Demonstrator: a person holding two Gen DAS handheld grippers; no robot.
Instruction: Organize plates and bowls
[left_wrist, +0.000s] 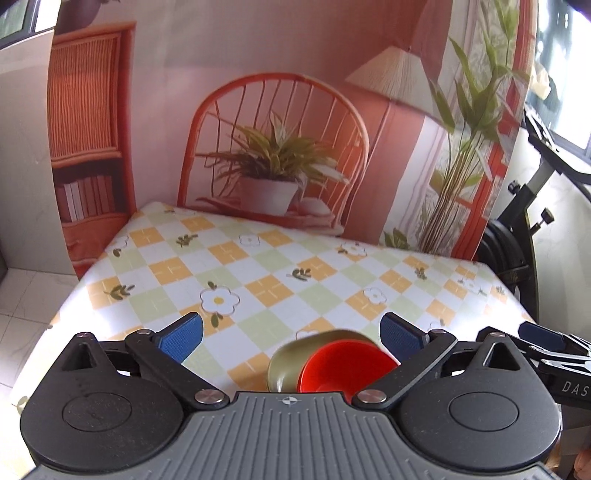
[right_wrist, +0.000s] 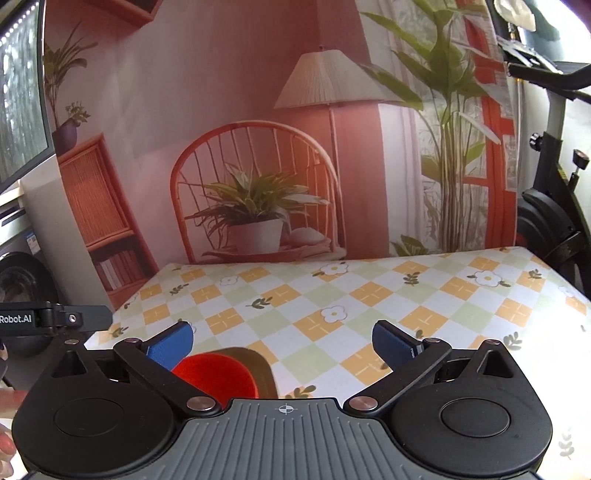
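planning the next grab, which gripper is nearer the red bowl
Too close to call. The red bowl sits low beside the left gripper's right finger, and low beside the right gripper's left finger; both open, touching nothing.

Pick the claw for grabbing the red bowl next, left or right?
Left, probably. The red bowl, in the olive dish, lies between the open left claw fingers; it sits at the right claw's left finger.

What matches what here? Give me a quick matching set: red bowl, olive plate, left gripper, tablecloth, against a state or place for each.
Things:
1. red bowl
2. olive plate
3. left gripper
4. tablecloth

States:
A. checked, with a flower print
B. open, holding nothing
C. sits on the plate
D. under the bowl, at the near table edge

Pairs: 1-C, 2-D, 3-B, 4-A
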